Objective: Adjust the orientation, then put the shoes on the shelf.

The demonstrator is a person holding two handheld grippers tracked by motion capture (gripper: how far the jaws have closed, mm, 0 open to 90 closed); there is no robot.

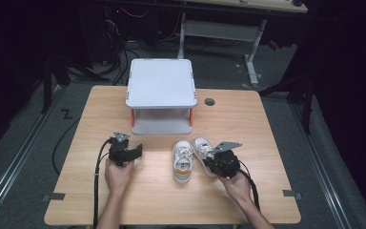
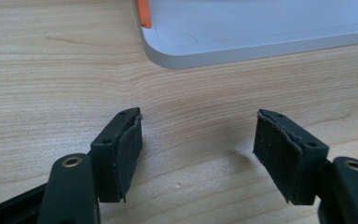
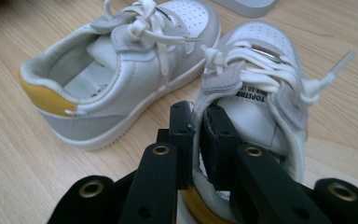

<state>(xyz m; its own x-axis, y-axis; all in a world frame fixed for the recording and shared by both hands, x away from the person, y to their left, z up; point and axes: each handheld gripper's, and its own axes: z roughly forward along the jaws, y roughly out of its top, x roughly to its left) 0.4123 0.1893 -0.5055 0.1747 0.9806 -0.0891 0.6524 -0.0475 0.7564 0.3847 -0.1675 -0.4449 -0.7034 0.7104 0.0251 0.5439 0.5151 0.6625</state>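
Observation:
Two small white shoes with yellow heel patches lie side by side on the wooden table (image 1: 138,200). The left shoe (image 1: 182,162) (image 3: 121,70) stands free. My right gripper (image 1: 210,157) (image 3: 198,126) is shut on the right shoe (image 1: 201,144) (image 3: 261,65). It pinches the shoe's side wall near the heel, with one jaw inside the opening and one outside. My left gripper (image 1: 136,151) (image 2: 198,149) rests low over bare wood to the left, open with nothing between its pads.
A grey two-tier stand (image 1: 161,81) (image 2: 261,28) with orange posts sits at the table's back centre, just ahead of the left gripper. A round cable hole (image 1: 209,101) lies right of the stand. Beyond the table there are a dark floor, cables and desk legs.

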